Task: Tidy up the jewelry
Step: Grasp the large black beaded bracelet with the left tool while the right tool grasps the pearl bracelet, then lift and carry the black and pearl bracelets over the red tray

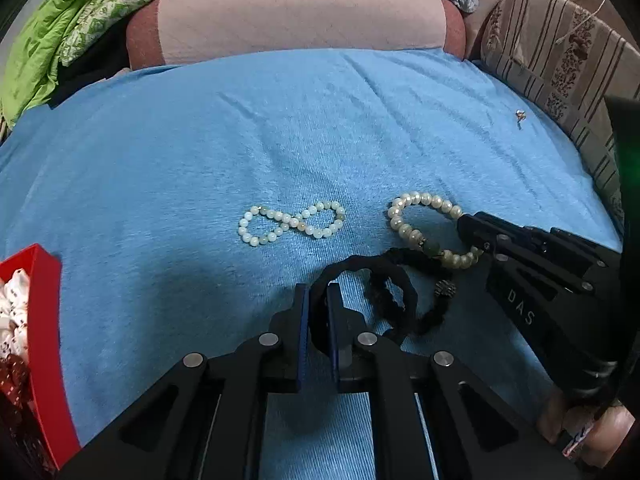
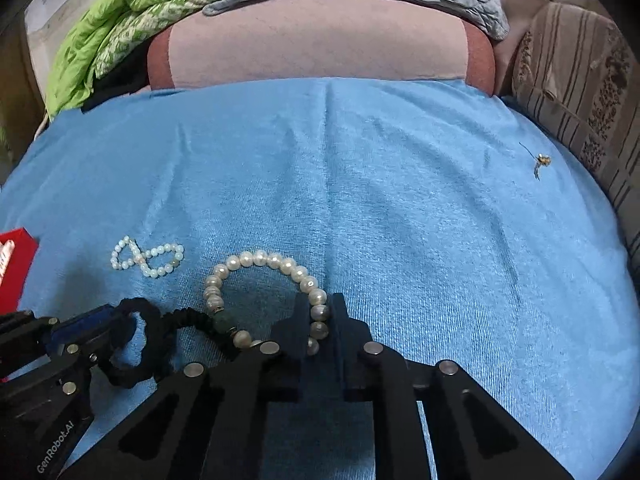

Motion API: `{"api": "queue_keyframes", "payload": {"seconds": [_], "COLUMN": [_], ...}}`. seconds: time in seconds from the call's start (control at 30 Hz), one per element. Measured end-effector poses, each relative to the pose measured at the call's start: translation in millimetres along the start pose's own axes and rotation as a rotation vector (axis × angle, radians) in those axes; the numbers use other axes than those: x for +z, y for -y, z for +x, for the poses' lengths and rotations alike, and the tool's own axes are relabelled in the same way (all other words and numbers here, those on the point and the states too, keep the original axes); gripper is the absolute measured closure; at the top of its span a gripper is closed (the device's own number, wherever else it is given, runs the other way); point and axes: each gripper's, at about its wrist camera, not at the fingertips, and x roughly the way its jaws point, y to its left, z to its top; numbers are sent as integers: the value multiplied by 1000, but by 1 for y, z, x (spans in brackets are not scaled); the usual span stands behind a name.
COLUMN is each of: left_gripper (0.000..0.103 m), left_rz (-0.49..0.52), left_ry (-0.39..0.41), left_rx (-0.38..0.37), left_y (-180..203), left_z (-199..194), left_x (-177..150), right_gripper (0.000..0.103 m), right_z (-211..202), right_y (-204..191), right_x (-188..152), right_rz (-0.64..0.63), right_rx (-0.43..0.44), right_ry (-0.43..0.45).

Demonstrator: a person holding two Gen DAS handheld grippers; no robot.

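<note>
My left gripper [image 1: 318, 300] is shut on a black fabric hair tie [image 1: 394, 300], which lies looped on the blue towel [image 1: 200, 140]. My right gripper [image 2: 320, 312] is shut on a large pearl bracelet [image 2: 256, 258]; the bracelet also shows in the left wrist view [image 1: 420, 200], with the right gripper [image 1: 466, 226] on its right side. The hair tie [image 2: 152, 332] overlaps the bracelet's lower edge. A small pale bead bracelet [image 1: 290, 222] twisted into a figure eight lies left of the pearls, and shows in the right wrist view [image 2: 146, 258]. A small earring [image 1: 520, 116] lies far right.
A red box [image 1: 44, 320] holding white and dark red items stands at the left edge, also seen in the right wrist view [image 2: 16, 264]. A pink cushion [image 1: 300, 20], green bedding [image 1: 60, 32] and a striped pillow [image 1: 560, 60] ring the towel.
</note>
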Motion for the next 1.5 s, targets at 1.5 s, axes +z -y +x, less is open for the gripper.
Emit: {"api": "queue_keyframes", "payload": {"seconds": [1.5], "left_gripper": [95], "left_rz": [-128], "left_ry": [225], "left_rx": [97], "left_y": [-31], "left_z": [-185], "left_x": [-96], "right_gripper": [92], "right_z": [-184], "right_y": [-80], "right_x": [-86], "right_rz": [-62], "right_rx": [129], "right_ry": [139]}}
